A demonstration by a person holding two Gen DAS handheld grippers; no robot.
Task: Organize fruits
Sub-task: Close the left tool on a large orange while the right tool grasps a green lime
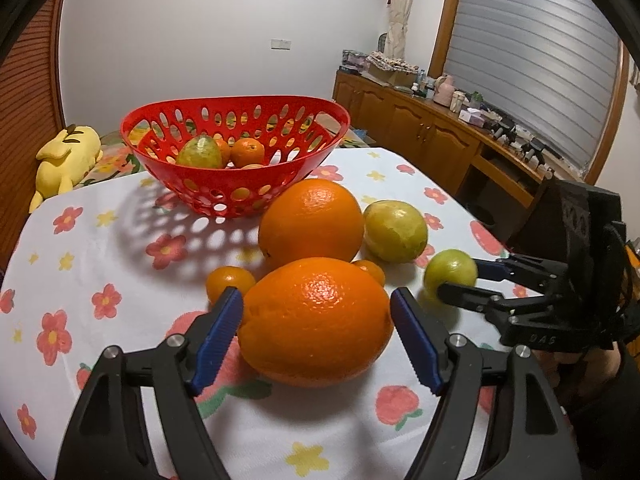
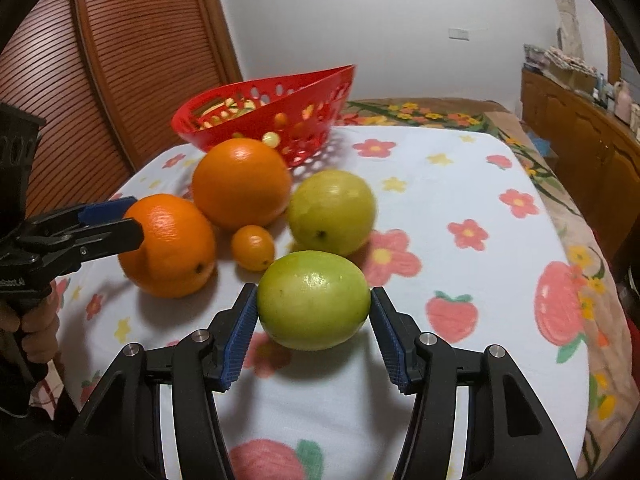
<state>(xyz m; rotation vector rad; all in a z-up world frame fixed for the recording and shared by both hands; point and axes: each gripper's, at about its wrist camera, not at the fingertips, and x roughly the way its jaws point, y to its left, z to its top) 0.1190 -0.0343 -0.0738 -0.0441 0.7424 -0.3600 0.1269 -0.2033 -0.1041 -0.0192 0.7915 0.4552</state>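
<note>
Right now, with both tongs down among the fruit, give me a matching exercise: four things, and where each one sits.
Things:
1. near big orange
2. small green fruit
3. red basket
4. yellow plush toy

Places:
A. off the table, beyond its far left edge
B. between the pads of the right tongs
C. at the far end of the table, with fruit inside
D. between the pads of the left tongs

Pairs: 1-D, 2-B, 3-C, 4-A
</note>
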